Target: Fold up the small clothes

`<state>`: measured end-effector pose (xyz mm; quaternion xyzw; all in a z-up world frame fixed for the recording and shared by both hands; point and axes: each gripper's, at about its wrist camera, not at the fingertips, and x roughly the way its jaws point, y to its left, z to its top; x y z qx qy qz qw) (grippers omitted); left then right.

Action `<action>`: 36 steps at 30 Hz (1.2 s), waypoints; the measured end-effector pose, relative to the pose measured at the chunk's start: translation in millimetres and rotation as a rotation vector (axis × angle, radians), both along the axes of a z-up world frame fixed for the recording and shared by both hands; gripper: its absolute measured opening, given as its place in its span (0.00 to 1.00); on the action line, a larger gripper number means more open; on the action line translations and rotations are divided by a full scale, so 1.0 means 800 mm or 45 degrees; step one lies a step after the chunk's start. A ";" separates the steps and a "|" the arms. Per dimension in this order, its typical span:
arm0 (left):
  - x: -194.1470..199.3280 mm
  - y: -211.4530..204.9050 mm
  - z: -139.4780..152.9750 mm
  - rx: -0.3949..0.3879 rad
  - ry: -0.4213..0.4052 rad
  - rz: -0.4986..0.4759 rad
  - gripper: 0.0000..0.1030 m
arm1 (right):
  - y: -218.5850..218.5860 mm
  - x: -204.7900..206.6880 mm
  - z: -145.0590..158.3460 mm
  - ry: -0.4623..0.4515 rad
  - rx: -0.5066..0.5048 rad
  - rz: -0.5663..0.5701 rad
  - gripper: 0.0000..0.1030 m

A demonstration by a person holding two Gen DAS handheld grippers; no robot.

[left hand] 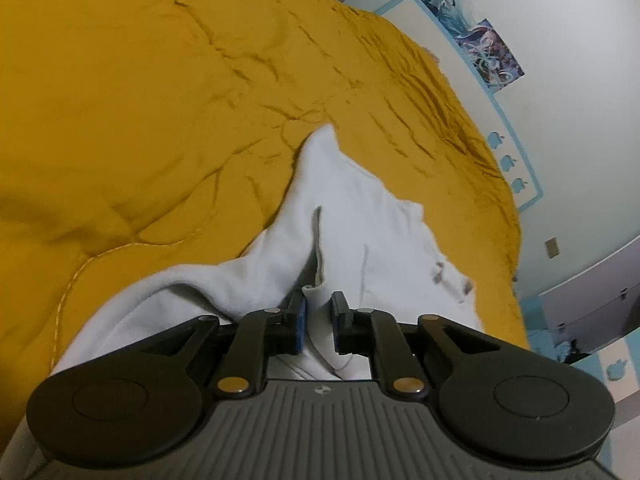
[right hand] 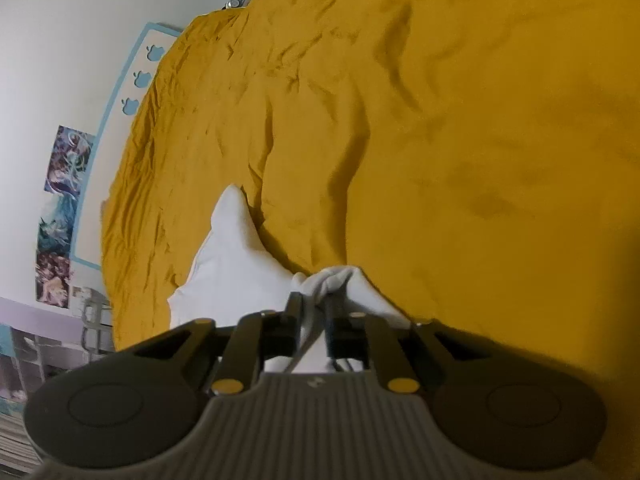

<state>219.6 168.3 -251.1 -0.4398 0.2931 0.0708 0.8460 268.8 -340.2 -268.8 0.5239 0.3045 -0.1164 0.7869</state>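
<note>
A white garment [left hand: 352, 216] lies rumpled on the mustard-yellow quilt [left hand: 140, 100], one end reaching away to a point. My left gripper [left hand: 319, 316] is shut on a fold of its near edge, and the cloth runs out from between the pads. In the right wrist view the same white garment [right hand: 236, 256] stretches away to a pointed end. My right gripper [right hand: 314, 308] is shut on a bunched corner of it, with cloth bulging past the fingertips [right hand: 295, 304]. Both grippers hold the garment just above the quilt [right hand: 460, 140].
The quilt is wrinkled and covers the whole bed. A white wall with posters [left hand: 488, 52] and a blue apple border [right hand: 138, 78] runs along the bed's far side. White furniture [left hand: 592, 312] stands past the bed's end.
</note>
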 end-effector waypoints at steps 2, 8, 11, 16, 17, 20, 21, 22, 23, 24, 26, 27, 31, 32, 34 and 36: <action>-0.007 -0.001 0.018 0.024 -0.032 0.003 0.15 | -0.002 -0.006 0.021 -0.070 -0.002 0.041 0.15; 0.012 -0.022 0.067 0.158 -0.163 -0.060 0.18 | 0.030 0.032 0.081 -0.318 -0.232 0.240 0.38; 0.047 -0.033 0.063 0.171 -0.154 -0.132 0.26 | 0.039 0.072 0.064 -0.266 -0.246 0.300 0.37; 0.082 -0.036 0.027 0.182 -0.019 -0.142 0.26 | 0.054 0.116 0.035 -0.150 -0.373 0.345 0.37; 0.086 -0.034 0.021 0.184 0.010 -0.146 0.26 | 0.053 0.119 0.030 -0.135 -0.381 0.338 0.37; 0.091 -0.024 0.002 0.201 0.083 -0.146 0.24 | 0.046 0.131 0.012 -0.064 -0.400 0.308 0.35; 0.093 -0.020 -0.005 0.182 0.101 -0.148 0.21 | 0.042 0.133 0.006 -0.043 -0.404 0.295 0.34; 0.092 -0.016 -0.009 0.171 0.113 -0.151 0.19 | 0.038 0.135 0.001 -0.046 -0.399 0.294 0.33; 0.092 -0.013 -0.012 0.163 0.123 -0.144 0.13 | 0.036 0.137 -0.003 -0.056 -0.401 0.299 0.32; 0.090 -0.011 -0.014 0.150 0.128 -0.136 0.13 | 0.035 0.137 -0.005 -0.057 -0.416 0.303 0.32; 0.089 -0.008 -0.013 0.144 0.132 -0.142 0.13 | 0.035 0.140 -0.010 -0.046 -0.426 0.317 0.32; 0.089 -0.008 -0.012 0.144 0.138 -0.145 0.13 | 0.033 0.141 -0.011 -0.041 -0.412 0.312 0.32; 0.083 -0.010 0.018 0.126 0.109 -0.197 0.16 | 0.028 0.135 0.007 -0.046 -0.308 0.293 0.39; 0.069 -0.013 0.036 0.132 0.044 -0.223 0.17 | 0.030 0.126 0.019 -0.070 -0.289 0.323 0.41; 0.037 -0.023 0.065 0.160 -0.054 -0.281 0.25 | 0.040 0.096 0.046 -0.161 -0.277 0.421 0.43; -0.001 -0.034 0.089 0.178 -0.098 -0.345 0.26 | 0.053 0.054 0.070 -0.230 -0.318 0.509 0.51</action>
